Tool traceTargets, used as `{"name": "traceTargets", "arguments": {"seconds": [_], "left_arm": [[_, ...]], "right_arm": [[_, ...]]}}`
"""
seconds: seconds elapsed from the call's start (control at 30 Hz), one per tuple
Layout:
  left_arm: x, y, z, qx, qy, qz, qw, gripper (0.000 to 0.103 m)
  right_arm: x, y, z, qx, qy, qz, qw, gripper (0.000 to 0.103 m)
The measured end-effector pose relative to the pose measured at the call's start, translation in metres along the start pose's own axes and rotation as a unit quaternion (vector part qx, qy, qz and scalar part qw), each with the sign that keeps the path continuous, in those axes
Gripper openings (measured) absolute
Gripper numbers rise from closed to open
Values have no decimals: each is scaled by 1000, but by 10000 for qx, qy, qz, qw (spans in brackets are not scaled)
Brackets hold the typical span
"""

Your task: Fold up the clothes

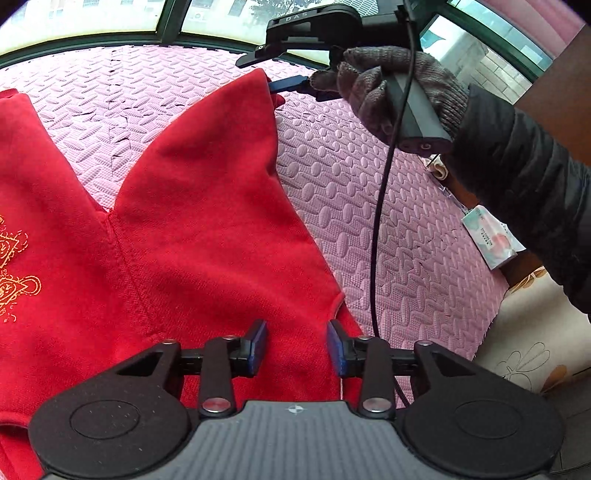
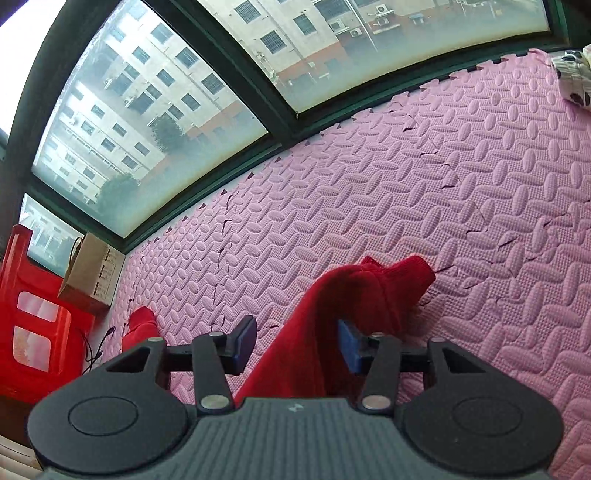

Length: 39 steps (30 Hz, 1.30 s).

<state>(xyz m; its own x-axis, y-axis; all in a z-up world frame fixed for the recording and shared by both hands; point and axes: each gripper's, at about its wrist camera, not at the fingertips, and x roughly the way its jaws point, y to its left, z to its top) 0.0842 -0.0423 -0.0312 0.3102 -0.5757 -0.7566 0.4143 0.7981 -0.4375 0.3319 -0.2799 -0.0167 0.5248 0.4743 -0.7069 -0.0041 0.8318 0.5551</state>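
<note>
on a pink foam mat (image 1: 369, 221), interlocking tiles with raised oval tread and jigsaw seams: one red garment (image 1: 166, 229), soft fleece-like knit, gold line embroidery (image 1: 14, 280) on its front at the left edge of the left wrist view. garment lies mostly flat; one sleeve (image 1: 221, 155), a long tapering panel, runs away from the left gripper toward the window (image 1: 122, 18), its far end lifted. second sleeve (image 1: 26, 147) angles up at far left; between the two, a v of bare mat.

left gripper (image 1: 297, 347): two black fingers with blue pads, spread apart over the red cloth, nothing between them.

right gripper (image 2: 297, 345): two fingers with blue pads; sleeve cuff (image 2: 373, 291) drapes between them, bunched and ribbed at the tip. a gap shows beside the left pad; whether the cloth is pinched, cannot tell. held by one grey knit-gloved hand (image 1: 391, 92), black cable (image 1: 376, 221) trailing.

also: one red plastic stool (image 2: 33, 317), one brown paper bag (image 2: 92, 269).
</note>
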Motion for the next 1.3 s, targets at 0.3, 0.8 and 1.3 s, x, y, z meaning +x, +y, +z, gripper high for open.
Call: {"name": "traceTargets", "arguments": {"seconds": [0.3, 0.8, 1.3], "left_arm": [[7, 6, 1, -44, 95, -145, 9998, 39], [11, 10, 3, -89, 93, -262, 9996, 42], [2, 17, 3, -305, 27, -405, 9987, 44]], "right_arm": [[8, -20, 15, 674, -202, 1325, 9887, 24], [-5, 24, 18, -1533, -663, -135, 9859, 25], [82, 73, -8, -3185, 64, -1346, 9383, 36]]}}
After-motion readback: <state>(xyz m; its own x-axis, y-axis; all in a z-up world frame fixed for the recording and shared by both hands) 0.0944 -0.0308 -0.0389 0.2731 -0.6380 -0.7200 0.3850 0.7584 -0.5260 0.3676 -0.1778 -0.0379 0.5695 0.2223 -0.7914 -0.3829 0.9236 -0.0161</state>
